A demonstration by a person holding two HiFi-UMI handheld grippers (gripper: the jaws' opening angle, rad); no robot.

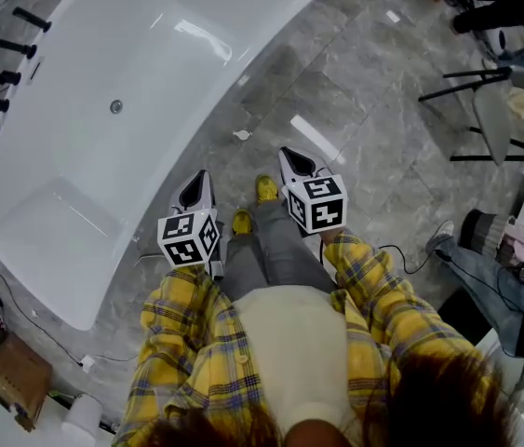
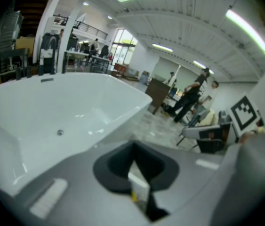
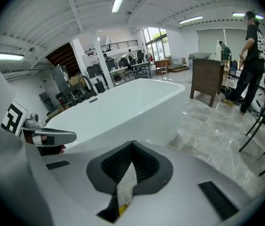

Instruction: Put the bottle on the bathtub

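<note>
Holds left tool (image 1: 198, 179) and right tool (image 1: 293, 158) low over the floor (image 1: 364, 101), each with jaws pressed together on nothing. Finds no bottle in any view, so cannot give its bearing or long axis from either tool; notes only a white cylinder (image 1: 81, 415) at the head view's lower left, too small to name. Counts one tub (image 1: 150, 54), empty, lying ahead-left with long axis running away to the right, nearer the left tool; two tools; zero sure bottles.
</note>
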